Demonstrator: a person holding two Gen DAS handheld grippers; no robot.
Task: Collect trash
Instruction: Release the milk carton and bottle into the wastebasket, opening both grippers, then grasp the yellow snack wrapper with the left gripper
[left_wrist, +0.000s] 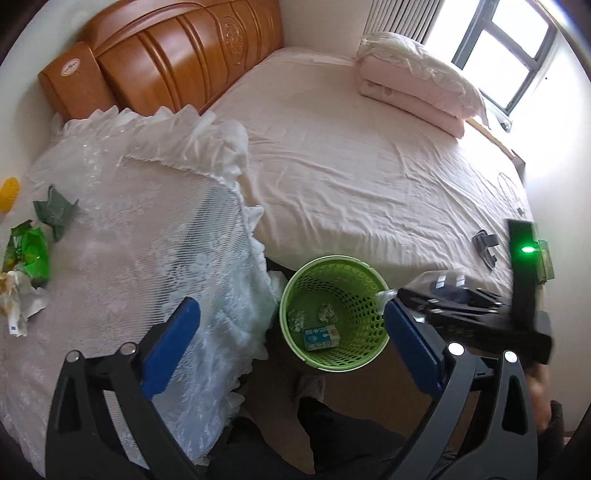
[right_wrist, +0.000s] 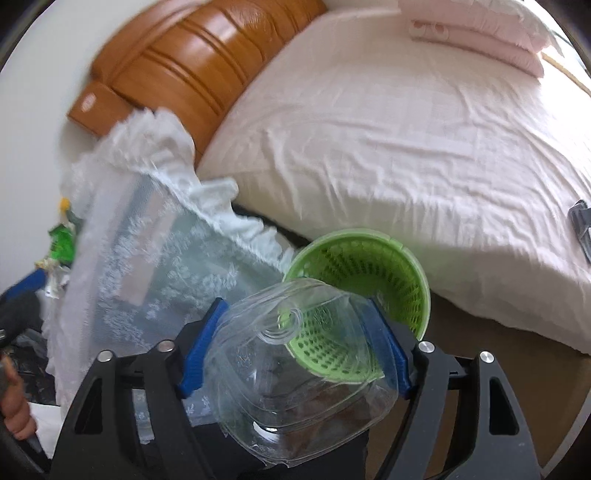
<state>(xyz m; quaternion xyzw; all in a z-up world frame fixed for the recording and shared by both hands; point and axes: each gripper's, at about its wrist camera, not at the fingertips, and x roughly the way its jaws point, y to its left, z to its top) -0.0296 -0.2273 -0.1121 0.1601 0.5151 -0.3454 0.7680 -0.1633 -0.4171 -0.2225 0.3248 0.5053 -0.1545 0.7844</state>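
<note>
Partly done, judging by the green basket (left_wrist: 334, 314) at lower centre of the left wrist view: already holding a small blue-and-white box (left_wrist: 320, 336) and a couple of crumpled scraps (left_wrist: 327, 312) on its floor. Standing on the floor between the lace-covered tabletop (left_wrist: 147, 229) and the edge of the bed (left_wrist: 369, 155). Left gripper (left_wrist: 291, 349) spread wide and empty, blue pads well apart, basket mouth showing in the gap between them. Right gripper (right_wrist: 295, 347) at lower centre of its own view, carrying a crushed clear plastic bottle (right_wrist: 295, 369) between the blue pads; pads beside the bottle's flanks, but whether pressing or already slack cannot be told through the clear plastic and the blur. Bottle mouth aimed toward the basket (right_wrist: 365, 291), which sits just beyond it at centre right; in the left wrist view the bottle neck (left_wrist: 388, 295) near the basket's right rim. Probably the drop-in step for this item, not yet finished: bottle not inside the basket. More left after that: at the far left of the left wrist view, on the lace cloth, a green snack wrapper (left_wrist: 27, 254), a dark green crumpled scrap (left_wrist: 55, 212), white crumpled paper (left_wrist: 18, 302) and something yellow (left_wrist: 9, 194) cut by the frame edge. A small dark object (left_wrist: 485, 245) on the bed at right, too unclear to call trash or not.
</note>
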